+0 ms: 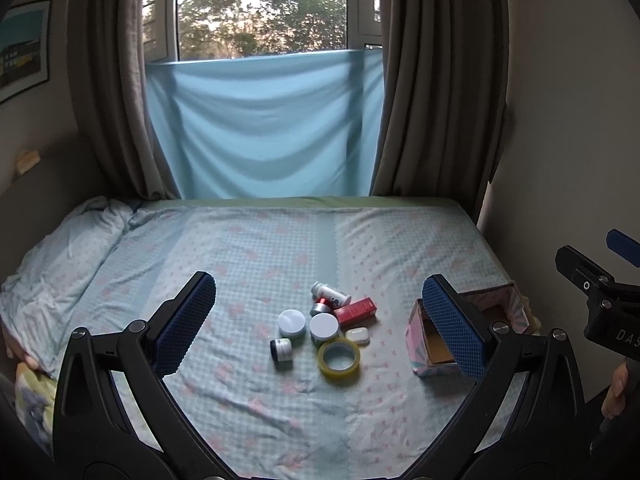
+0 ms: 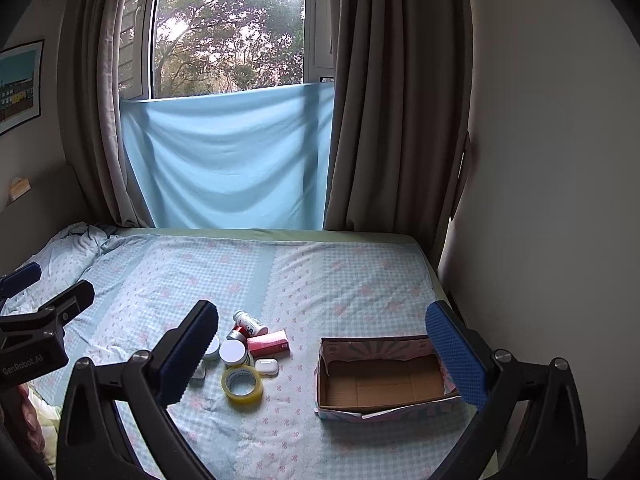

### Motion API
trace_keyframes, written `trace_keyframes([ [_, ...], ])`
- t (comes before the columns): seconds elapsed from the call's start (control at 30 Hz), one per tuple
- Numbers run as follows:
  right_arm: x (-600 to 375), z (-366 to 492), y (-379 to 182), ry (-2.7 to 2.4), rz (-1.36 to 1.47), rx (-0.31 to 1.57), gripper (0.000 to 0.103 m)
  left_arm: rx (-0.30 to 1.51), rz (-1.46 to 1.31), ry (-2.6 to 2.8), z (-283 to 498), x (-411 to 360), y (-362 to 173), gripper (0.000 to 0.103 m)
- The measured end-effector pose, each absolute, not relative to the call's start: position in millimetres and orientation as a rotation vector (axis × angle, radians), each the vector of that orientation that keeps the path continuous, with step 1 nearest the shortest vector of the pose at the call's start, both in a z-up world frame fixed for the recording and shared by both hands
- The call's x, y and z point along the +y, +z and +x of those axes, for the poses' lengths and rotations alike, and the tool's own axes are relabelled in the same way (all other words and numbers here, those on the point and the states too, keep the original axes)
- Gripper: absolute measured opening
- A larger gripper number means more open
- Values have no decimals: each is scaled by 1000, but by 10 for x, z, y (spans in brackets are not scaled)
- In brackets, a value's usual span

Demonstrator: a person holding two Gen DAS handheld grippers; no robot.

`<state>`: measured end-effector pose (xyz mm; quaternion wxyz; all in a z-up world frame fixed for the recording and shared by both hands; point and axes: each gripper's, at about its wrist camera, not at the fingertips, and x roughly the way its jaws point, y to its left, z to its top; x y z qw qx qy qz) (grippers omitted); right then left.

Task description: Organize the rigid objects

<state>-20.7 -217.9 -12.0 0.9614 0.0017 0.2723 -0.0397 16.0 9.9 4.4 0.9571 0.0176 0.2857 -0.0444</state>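
Both grippers hover above the bed, nothing picked yet. Left gripper (image 1: 320, 320): jaws spread wide, holding nothing, framing the cluster. Right gripper (image 2: 324, 356): jaws equally wide, empty, framing the cardboard box (image 2: 384, 408), which sits open-topped and empty on the bedsheet (image 2: 340, 280), right of the pile and apart from it. Cluster items: yellow tape roll (image 1: 339, 355) nearest the camera; 2 white-lidded jars (image 1: 324, 326) side by side; small dark-capped jar (image 1: 281, 349) on its side at the left; white earbud case (image 1: 357, 335); red carton (image 1: 355, 309); white bottle (image 1: 331, 293) lying down; a red-and-silver can (image 1: 321, 306) wedged among them. Most of these touch or nearly touch. Risk, as judged: items packed this tightly mean a finger descending on 1 piece likely nudges its neighbours; the lying bottle and tipped jar are round and could roll on the soft sheet. The mattress gives, so a downward press may sink the target and tilt it out of the pads. Box walls look thin and 1 front flap is ragged; a careless drop could fold a wall or shove the box. Room: open sheet lies between pile and box and on the far side; the wall runs close beside the box's right edge, so approach from that side is tight.
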Motion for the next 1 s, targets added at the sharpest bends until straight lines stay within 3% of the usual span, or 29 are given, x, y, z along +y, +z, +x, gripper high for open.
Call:
trace_keyframes([
  [0.63,-2117,-82,-160,-33,18,541,103,628,20,-91,212,228,53,103],
  [1.0,-1893,133,-630,69,-6,661,103,792,104,-76,521,490,-393,103],
])
